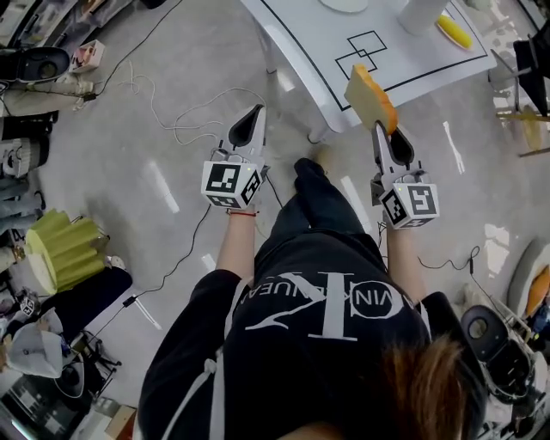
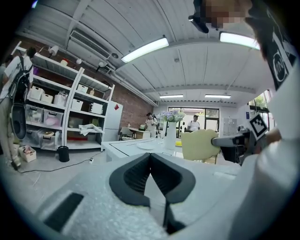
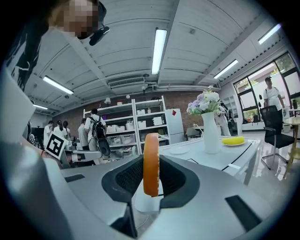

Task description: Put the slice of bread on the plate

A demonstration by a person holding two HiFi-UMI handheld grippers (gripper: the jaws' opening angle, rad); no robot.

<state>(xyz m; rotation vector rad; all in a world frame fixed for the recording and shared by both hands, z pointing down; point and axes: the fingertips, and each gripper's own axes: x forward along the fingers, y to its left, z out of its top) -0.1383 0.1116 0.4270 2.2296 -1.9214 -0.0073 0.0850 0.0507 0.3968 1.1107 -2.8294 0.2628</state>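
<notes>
Both grippers hang over open floor at the bench (image 1: 301, 34) corner. My right gripper (image 1: 379, 129) has its jaws pinching the slice of bread (image 1: 371, 96) upright; my left gripper (image 1: 255, 112) has its jaws together, empty. Head view crops the plate (image 3: 179, 150); right gripper view shows it whole.

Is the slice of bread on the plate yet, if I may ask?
Not yet: the right gripper clamps the slice of bread on edge, away from the plate.

There are two tools, the left tool (image 1: 255, 112) and the right tool (image 1: 378, 129). One slice of bread (image 1: 371, 97). One surface (image 1: 301, 39), with one plate (image 1: 344, 4), one vase (image 1: 421, 13) and one banana (image 1: 454, 32).
</notes>
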